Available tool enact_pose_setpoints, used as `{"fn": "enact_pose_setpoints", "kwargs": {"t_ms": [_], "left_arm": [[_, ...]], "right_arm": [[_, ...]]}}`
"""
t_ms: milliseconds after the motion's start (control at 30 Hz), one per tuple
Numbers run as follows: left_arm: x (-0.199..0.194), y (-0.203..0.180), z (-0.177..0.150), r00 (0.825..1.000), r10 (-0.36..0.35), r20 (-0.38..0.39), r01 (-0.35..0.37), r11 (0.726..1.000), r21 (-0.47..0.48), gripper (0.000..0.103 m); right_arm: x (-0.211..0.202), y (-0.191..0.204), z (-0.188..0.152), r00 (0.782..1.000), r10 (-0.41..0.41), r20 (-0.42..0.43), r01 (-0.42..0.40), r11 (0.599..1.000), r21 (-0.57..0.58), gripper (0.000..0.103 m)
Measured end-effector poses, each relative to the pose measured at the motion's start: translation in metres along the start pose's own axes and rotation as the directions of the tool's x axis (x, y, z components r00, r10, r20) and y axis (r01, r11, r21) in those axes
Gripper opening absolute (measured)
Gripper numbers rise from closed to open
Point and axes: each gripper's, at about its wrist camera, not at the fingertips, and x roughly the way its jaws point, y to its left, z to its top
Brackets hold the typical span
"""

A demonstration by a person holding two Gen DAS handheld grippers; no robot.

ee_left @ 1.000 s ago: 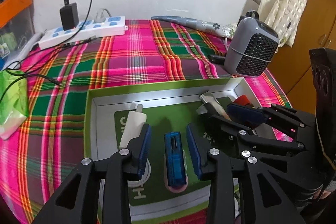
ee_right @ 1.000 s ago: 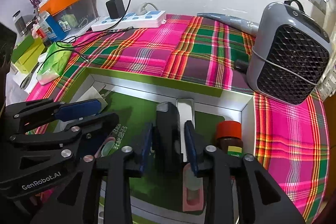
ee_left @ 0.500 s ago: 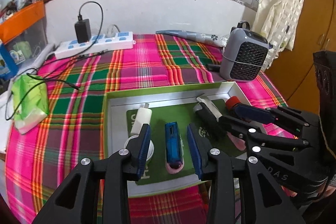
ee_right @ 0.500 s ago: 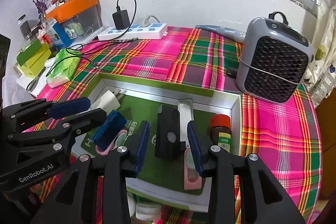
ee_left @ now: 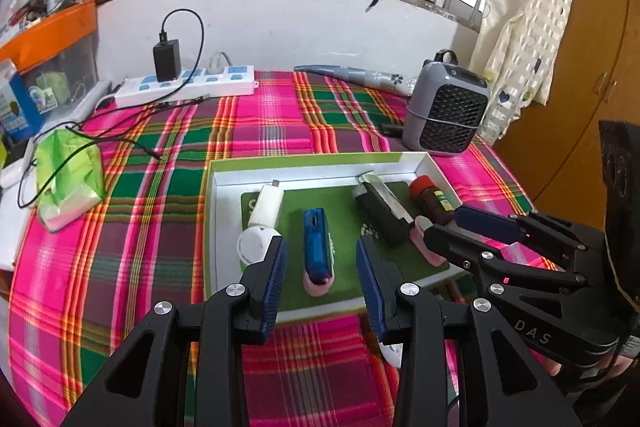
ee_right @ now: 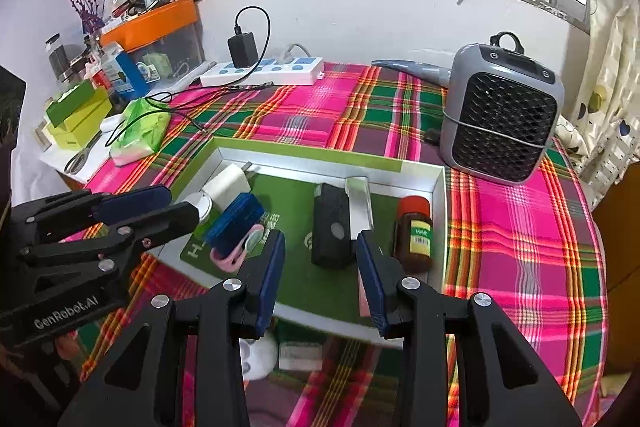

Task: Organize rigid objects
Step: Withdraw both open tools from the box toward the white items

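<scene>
The tray [ee_right: 438, 223] lies ahead of both claws, the black block [ee_right: 332, 227], blue drive [ee_left: 316, 243] and brown bottle [ee_right: 414, 233] lined up inside; left gripper [ee_left: 322, 267] and right gripper [ee_right: 320, 267] both hang released, empty; placing seems finished; next, perhaps the white items [ee_right: 280, 351] beneath the right claw, barely visible.

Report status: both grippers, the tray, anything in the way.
Left gripper open, empty. Right gripper open, empty. Blue device, black block, brown bottle lying in tray. Nothing between jaws and tray.

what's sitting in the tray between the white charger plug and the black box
A blue block lying on a pink piece, seen in the left wrist view.
</scene>
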Motion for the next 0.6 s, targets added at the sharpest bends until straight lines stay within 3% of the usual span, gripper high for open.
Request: {"fn": "enact_pose_setpoints", "kwargs": {"t_ms": [200,267,600], "left_arm": [[-0.011,0.001,-0.010,1.000,-0.017,0.010,0.017,1.000,-0.024,0.035],[-0.013,0.001,-0.015,1.000,-0.025,0.009,0.025,0.999,-0.033,0.035],[-0.017,0.006,-0.037,0.998,-0.054,-0.015,0.053,0.996,-0.073,0.035]], "right_arm": [[-0.014,-0.001,-0.015,1.000,0.000,0.018,0.000,1.000,0.001,0.040],[-0.018,-0.003,-0.022,1.000,0.000,0.015,0.000,1.000,0.004,0.049],[-0.019,-0.003,-0.053,1.000,0.003,-0.025,-0.002,0.999,0.036,0.049]]}}
